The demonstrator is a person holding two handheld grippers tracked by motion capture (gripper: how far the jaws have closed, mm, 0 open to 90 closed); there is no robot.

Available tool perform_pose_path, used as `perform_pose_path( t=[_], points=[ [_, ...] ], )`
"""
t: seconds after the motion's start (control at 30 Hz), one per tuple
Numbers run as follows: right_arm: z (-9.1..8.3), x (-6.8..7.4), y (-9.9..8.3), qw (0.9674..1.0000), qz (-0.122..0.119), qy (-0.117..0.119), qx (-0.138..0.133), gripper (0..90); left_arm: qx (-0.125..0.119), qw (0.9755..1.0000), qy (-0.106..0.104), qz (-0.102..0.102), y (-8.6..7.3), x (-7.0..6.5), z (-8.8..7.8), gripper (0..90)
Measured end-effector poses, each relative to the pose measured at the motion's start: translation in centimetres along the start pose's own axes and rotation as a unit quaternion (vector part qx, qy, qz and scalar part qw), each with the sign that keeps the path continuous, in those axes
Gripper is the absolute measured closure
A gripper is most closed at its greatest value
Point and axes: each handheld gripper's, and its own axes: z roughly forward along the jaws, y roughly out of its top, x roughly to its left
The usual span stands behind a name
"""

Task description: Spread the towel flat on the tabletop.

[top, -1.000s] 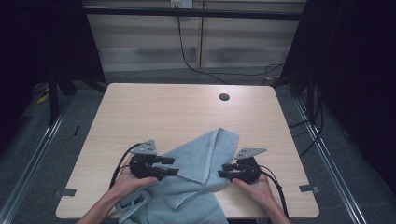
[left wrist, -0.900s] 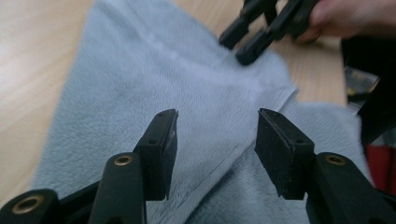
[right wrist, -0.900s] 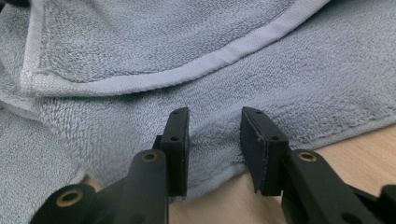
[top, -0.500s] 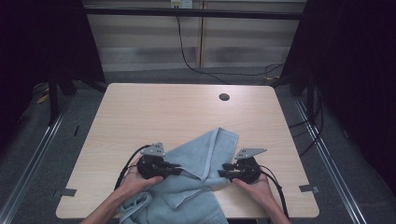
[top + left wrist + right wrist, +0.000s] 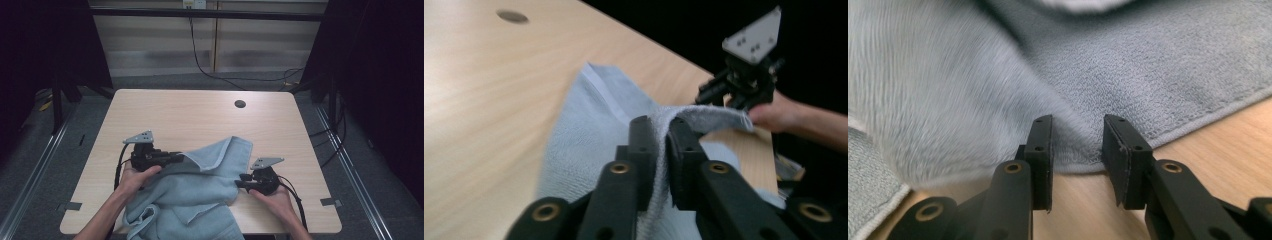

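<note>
so the light blue towel (image 5: pixel 200 180) lies rumpled on the near half of the tabletop (image 5: pixel 190 115), well short of the round cable hole (image 5: pixel 240 104), with its near part hanging over the tabletop's front edge. the left tongs (image 5: pixel 181 158) have just been closing and now clamp a fold of the towel's left edge between the jaws; in the left gripper view the cloth (image 5: pixel 704 116) stands up in a ridge from that pinch, most likely so the edge can be lifted and drawn out flat. the right tongs (image 5: pixel 241 183) sit at the towel's right edge, jaws about half apart and straddling the hem (image 5: pixel 1078 162) where it meets bare wood; they have been closing a little, but the pads do not press the cloth yet. low to the wood there, they look placed to take the opposite edge, so both hands could spread or fold the towel. a cable (image 5: pixel 210 65) trails on the floor well beyond the towel.
</note>
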Motion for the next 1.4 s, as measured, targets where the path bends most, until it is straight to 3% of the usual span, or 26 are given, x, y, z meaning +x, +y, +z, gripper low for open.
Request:
perform_pose_path(
  t=[0.07,0.17,0.3,0.43,0.5,0.57,0.6,0.67,0.7,0.77,0.87,0.9,0.93,1.0,1.07,1.1,1.13,1.23,1.33,1.4],
  points=[
    [-0.1,-0.2,0.0,1.0,0.0,-0.004,0.0,65.9,-0.002,0.9999,0.009,-0.008,0.0,0.7,-0.5,87.1],
    [-0.2,-0.5,0.0,1.0,0.004,-0.007,0.002,65.7,-0.021,0.9986,0.041,-0.025,0.2,2.4,-1.6,87.3],
    [-0.1,-0.9,0.2,0.9999,0.003,-0.014,0.002,65.3,-0.027,0.9936,0.096,-0.053,-0.4,5.3,-3.0,87.6],
    [-0.2,-1.2,0.2,0.9999,0.006,-0.013,0.002,64.7,-0.021,0.9842,0.145,-0.098,-1.3,8.8,-4.1,87.6],
    [-0.2,-1.2,0.2,0.9997,0.004,-0.024,0.008,62.8,0.003,0.976,0.179,-0.123,-1.8,10.4,-4.0,87.6],
    [-0.2,-1.3,0.2,0.9997,0.007,-0.023,0.006,62.2,0.011,0.9724,0.188,-0.138,-2.6,11.6,-3.8,85.2],
    [-0.3,-1.3,0.1,0.9996,0.007,-0.026,0.006,61.3,0.012,0.97,0.187,-0.155,-2.9,12.0,-3.7,77.9],
    [-0.3,-1.3,0.1,0.9996,0.002,-0.028,0.008,60.6,0.011,0.9684,0.194,-0.156,-3.3,12.2,-3.9,75.3],
    [-0.3,-1.2,0.1,0.9996,0.002,-0.026,0.007,60.4,0.005,0.9658,0.201,-0.164,-3.4,12.2,-4.1,74.5],
    [-0.4,-1.1,0.1,0.9997,0.002,-0.026,0.003,60.4,-0.001,0.9652,0.204,-0.163,-3.5,12.1,-4.7,71.2],
    [-0.8,-0.8,0.3,0.9997,0.004,-0.02,-0.014,60.2,-0.014,0.9663,0.2,-0.161,-3.6,11.5,-5.9,69.0],
    [-1.0,-0.5,0.4,0.9997,-0.002,-0.013,-0.019,60.1,-0.014,0.969,0.193,-0.154,-3.6,11.1,-6.2,69.2],
    [-1.2,-0.1,0.6,0.9997,-0.007,-0.004,-0.025,60.1,-0.011,0.9734,0.184,-0.136,-3.7,10.4,-6.5,69.5],
    [-1.4,1.0,0.7,0.9991,-0.017,0.019,-0.033,59.7,-0.011,0.9769,0.185,-0.107,-3.9,8.7,-6.9,70.2],
    [-1.2,2.1,1.0,0.9987,-0.029,0.027,-0.031,58.5,0.001,0.9835,0.163,-0.078,-4.3,6.8,-6.8,71.3],
    [-1.0,2.4,1.1,0.9984,-0.034,0.032,-0.033,58.5,0.011,0.9862,0.152,-0.064,-4.5,6.0,-6.7,71.3],
    [-0.9,2.8,1.3,0.998,-0.035,0.039,-0.034,58.5,0.019,0.9905,0.126,-0.053,-4.8,5.2,-6.6,71.2],
    [-0.5,4.3,1.8,0.9954,-0.043,0.074,-0.043,58.8,0.026,0.9957,0.08,-0.039,-5.7,2.6,-6.6,66.4],
    [0.0,5.9,2.1,0.9905,-0.067,0.114,-0.04,66.5,0.051,0.9969,0.054,-0.026,-7.2,0.3,-6.4,60.8],
    [0.2,6.9,2.1,0.9864,-0.07,0.143,-0.042,67.6,0.071,0.9958,0.056,-0.011,-8.3,-0.6,-6.3,59.6]
  ],
)
